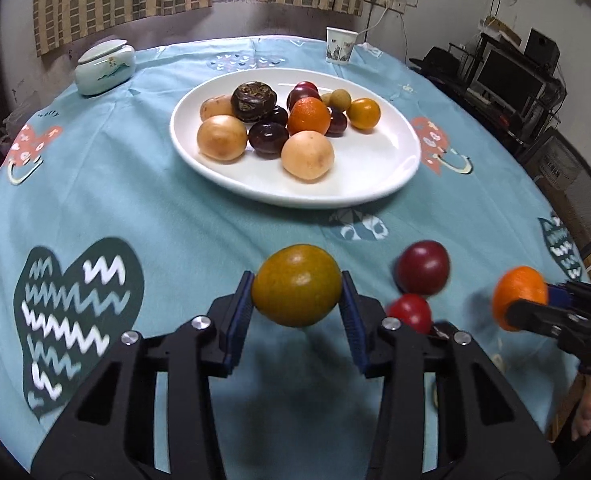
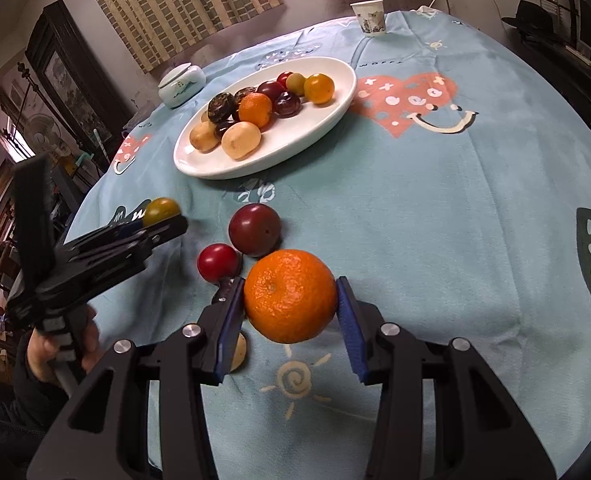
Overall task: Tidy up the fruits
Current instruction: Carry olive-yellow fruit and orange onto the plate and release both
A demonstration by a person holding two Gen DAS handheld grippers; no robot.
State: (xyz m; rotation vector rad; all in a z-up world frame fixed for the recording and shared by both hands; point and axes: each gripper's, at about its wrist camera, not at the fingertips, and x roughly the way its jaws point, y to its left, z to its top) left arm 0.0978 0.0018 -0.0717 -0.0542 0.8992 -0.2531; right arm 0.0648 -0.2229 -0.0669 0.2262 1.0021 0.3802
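Observation:
My left gripper (image 1: 297, 292) is shut on a greenish-yellow citrus (image 1: 297, 290) and holds it above the cloth; it also shows in the right wrist view (image 2: 161, 210). My right gripper (image 2: 291, 298) is shut on an orange (image 2: 290, 295), seen at the right of the left wrist view (image 1: 517, 296). A dark red plum (image 2: 255, 230) and a small red fruit (image 2: 218, 262) lie on the cloth between the grippers. The white plate (image 1: 375, 184) farther back holds several fruits, among them an orange (image 1: 309, 116) and pale round ones (image 1: 307, 156).
A round table with a light blue patterned cloth (image 2: 435, 220). A lidded ceramic jar (image 1: 103, 68) stands at the back left, a paper cup (image 1: 339, 45) at the back. A pale round object (image 2: 239, 352) lies partly hidden under my right gripper's left finger. Shelves with electronics stand at the right.

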